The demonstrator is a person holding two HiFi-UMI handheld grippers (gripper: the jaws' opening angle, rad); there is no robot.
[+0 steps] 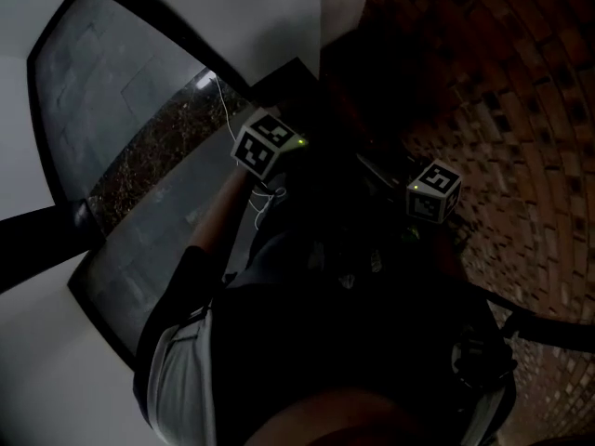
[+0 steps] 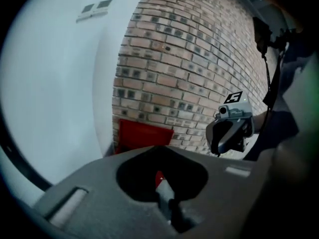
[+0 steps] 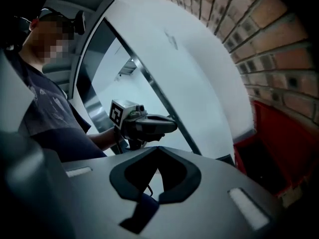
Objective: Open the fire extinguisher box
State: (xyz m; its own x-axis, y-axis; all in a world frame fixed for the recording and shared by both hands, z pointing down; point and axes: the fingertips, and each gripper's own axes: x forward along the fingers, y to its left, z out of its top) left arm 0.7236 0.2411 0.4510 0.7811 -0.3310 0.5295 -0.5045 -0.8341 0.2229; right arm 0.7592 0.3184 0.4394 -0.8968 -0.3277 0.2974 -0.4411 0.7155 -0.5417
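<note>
Fire extinguisher box [image 2: 142, 135] low in brick wall [image 2: 199, 59], likely stiff, light, hinged, so pull at free edge; left claw [image 2: 160, 179] and right claw [image 3: 155, 171] closed, empty

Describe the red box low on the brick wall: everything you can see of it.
The red box is a rectangular case, metal by its look, set low against the brick wall, right beside the corner with the white wall. From the left gripper view its front reads as a plain flat red panel. The right gripper view shows a red frame around a dark middle; whether that is a window or an open inside, I cannot tell. Nothing touches it.
</note>
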